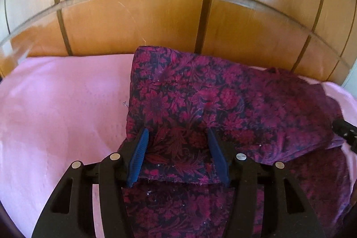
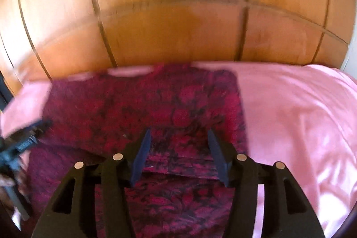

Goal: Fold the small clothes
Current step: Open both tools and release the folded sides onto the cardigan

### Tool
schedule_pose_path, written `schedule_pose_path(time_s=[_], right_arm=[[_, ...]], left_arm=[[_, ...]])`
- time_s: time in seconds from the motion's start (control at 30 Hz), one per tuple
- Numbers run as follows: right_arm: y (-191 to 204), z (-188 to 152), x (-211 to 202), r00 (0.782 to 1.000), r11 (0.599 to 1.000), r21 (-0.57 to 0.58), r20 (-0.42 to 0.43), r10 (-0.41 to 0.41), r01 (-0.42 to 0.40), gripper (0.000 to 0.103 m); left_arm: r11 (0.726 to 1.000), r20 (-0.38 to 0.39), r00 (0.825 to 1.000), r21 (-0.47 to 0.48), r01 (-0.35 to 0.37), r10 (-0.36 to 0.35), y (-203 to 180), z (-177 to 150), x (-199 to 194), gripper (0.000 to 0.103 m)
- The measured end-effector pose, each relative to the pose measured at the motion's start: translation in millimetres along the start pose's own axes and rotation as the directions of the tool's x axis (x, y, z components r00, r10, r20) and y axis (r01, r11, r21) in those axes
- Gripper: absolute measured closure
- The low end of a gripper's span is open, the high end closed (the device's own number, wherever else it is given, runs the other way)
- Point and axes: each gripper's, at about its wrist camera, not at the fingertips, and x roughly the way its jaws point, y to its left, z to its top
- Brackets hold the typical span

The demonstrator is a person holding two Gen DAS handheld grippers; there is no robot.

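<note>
Both claws, left (image 1: 177, 144) and right (image 2: 178, 144), stand apart over the floral garment (image 1: 200, 104). First fold appears laid on the pink bedsheet (image 2: 290, 115). Next move: grip the edge beneath each claw.

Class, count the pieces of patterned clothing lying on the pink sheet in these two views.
1: a single crimson-and-navy floral fabric garment, partly folded on the pink bed sheet, in front of the wooden headboard. More could be hidden beneath it.

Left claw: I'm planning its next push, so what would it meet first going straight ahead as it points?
The left claw, open, would likely meet the dark magenta floral folded cloth first, whose folded layer already lies between its fingers; depth is unclear.
</note>
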Motion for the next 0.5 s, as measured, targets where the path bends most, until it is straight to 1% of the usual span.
schedule_pose_path(time_s=[0.07,0.17,0.3,0.37,0.43,0.5], right_arm=[[4,1,13,0.999,0.999,-0.035,0.007,-0.035,0.035,0.050],[6,9,23,0.998,0.997,-0.032,-0.001,-0.063,0.063,0.050],[4,10,24,0.998,0.997,-0.039,-0.001,-0.068,0.068,0.049],[1,10,17,0.999,0.998,-0.023,0.005,-0.052,0.052,0.048],[-4,8,7,0.999,0.999,-0.004,0.012,-0.042,0.042,0.040],[-6,2,-4,0.999,0.999,0.009,0.017,-0.032,0.032,0.038]], left_arm=[[1.000,0.000,1.000,0.011,-0.019,0.019,-2,1,5,0.049],[0.999,-0.011,0.999,-0.007,-0.037,0.037,0,5,6,0.049],[0.996,0.016,0.997,-0.021,-0.081,0.082,-8,3,-20,0.049],[0.997,0.032,0.997,-0.026,-0.076,0.077,-8,-2,-34,0.049],[0.997,0.062,0.996,-0.031,-0.070,0.071,-8,-10,-53,0.049],[0.998,0.081,0.995,-0.028,-0.060,0.062,-9,-17,-69,0.049]])
